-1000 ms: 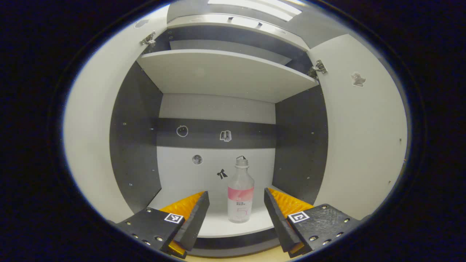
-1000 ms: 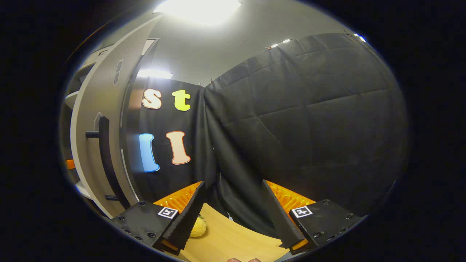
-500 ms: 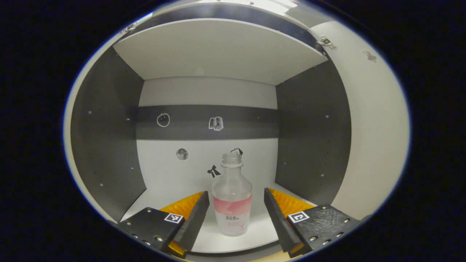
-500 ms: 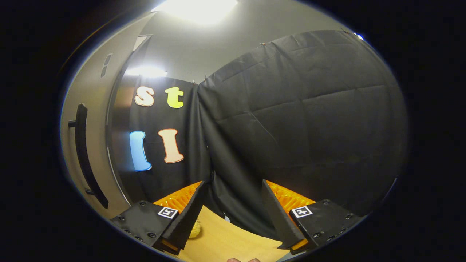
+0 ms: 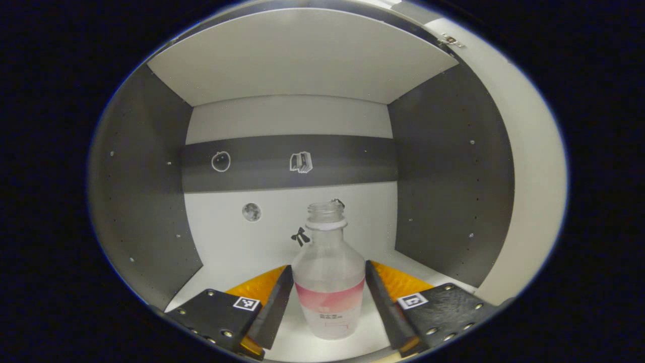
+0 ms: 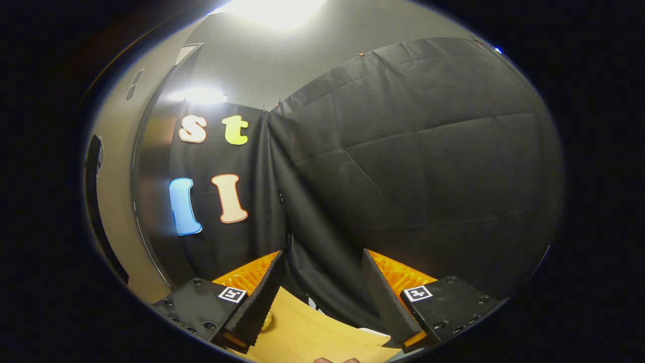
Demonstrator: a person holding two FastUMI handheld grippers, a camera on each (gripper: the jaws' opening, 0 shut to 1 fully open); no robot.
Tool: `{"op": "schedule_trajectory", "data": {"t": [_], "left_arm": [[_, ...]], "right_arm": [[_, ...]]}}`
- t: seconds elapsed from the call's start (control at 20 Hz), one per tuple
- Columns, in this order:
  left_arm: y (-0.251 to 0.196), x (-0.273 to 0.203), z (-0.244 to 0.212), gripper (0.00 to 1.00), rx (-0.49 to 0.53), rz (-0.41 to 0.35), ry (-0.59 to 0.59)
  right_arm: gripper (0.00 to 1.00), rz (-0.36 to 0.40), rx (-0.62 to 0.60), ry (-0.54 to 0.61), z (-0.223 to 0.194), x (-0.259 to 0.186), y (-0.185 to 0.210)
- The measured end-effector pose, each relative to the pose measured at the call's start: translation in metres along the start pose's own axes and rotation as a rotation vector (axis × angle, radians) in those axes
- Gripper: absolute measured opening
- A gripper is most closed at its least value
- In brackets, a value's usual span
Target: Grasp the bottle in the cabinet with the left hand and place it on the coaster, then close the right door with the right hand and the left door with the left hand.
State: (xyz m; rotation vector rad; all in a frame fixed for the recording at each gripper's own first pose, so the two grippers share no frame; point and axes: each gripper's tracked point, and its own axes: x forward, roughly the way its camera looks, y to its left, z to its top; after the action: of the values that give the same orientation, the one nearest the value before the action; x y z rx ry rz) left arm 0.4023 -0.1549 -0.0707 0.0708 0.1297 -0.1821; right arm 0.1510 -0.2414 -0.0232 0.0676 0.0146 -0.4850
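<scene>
A clear capless bottle [image 5: 328, 275] with a pink label stands upright on the cabinet's white bottom shelf [image 5: 297, 348]. My left gripper [image 5: 328, 307] is open, and the bottle sits between its two fingers, with small gaps on both sides. The open right door [image 5: 531, 191] shows its pale inner face at the right of the left gripper view. In the right gripper view, my right gripper [image 6: 318, 297] is open with nothing between its fingers, held above a wooden tabletop [image 6: 312, 338]. The right door's outer face [image 6: 113, 212] with a dark handle [image 6: 93, 166] stands at the left.
Dark side walls [image 5: 141, 212] and a white upper shelf [image 5: 302, 55] box in the compartment. Small stickers dot the back panel [image 5: 282, 232]. A small yellow thing [image 6: 265, 320] lies on the table behind my right gripper's left finger.
My left gripper moved forward into the cabinet, so the bottle now stands between its fingers. The right gripper view swung right, pushing the door and handle toward the left edge.
</scene>
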Motion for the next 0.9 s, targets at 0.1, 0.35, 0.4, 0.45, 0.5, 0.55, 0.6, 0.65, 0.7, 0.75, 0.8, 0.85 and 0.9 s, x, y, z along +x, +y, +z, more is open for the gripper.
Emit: {"op": "schedule_trajectory", "data": {"t": [0.1,0.35,0.4,0.45,0.5,0.55,0.6,0.65,0.7,0.75,0.8,0.85,0.9], "left_arm": [[0.008,0.005,-0.003,0.69,-0.004,0.042,-0.003],[0.004,-0.002,-0.002,0.69,-0.050,0.015,-0.004],[0.005,-0.006,0.002,0.67,-0.060,0.013,-0.011],[0.005,-0.015,0.008,0.67,-0.068,0.007,-0.031],[0.007,-0.022,0.015,0.67,-0.073,0.009,-0.051],[0.009,-0.029,0.020,0.67,-0.080,0.005,-0.064],[0.009,-0.036,0.024,0.59,-0.087,-0.005,-0.071],[0.009,-0.044,0.029,0.67,-0.094,-0.017,-0.077],[0.011,-0.053,0.034,0.66,-0.101,-0.028,-0.085],[0.012,-0.064,0.040,0.66,-0.109,-0.040,-0.095],[0.015,-0.074,0.047,0.66,-0.117,-0.045,-0.109],[0.019,-0.085,0.053,0.66,-0.124,-0.046,-0.123],[0.023,-0.095,0.059,0.67,-0.128,-0.050,-0.134]], "right_arm": [[0.94,0.013,-0.005,0.004,-0.001,0.003,0.003],[0.97,0.043,-0.010,0.012,-0.003,0.011,0.015],[0.97,0.050,-0.010,0.012,-0.003,0.011,0.015],[0.97,0.056,-0.010,0.013,-0.003,0.011,0.017],[0.97,0.063,-0.012,0.014,-0.004,0.012,0.017],[0.97,0.068,-0.014,0.017,-0.004,0.011,0.019],[0.94,0.073,-0.014,0.019,-0.003,0.010,0.020],[0.97,0.078,-0.014,0.019,-0.002,0.008,0.021],[0.97,0.081,-0.014,0.018,-0.003,0.006,0.020],[0.97,0.083,-0.015,0.018,-0.003,0.004,0.021],[0.97,0.083,-0.017,0.018,-0.002,0.002,0.022],[0.97,0.082,-0.018,0.018,-0.001,0.000,0.022],[0.97,0.082,-0.018,0.017,-0.001,-0.002,0.022]]}}
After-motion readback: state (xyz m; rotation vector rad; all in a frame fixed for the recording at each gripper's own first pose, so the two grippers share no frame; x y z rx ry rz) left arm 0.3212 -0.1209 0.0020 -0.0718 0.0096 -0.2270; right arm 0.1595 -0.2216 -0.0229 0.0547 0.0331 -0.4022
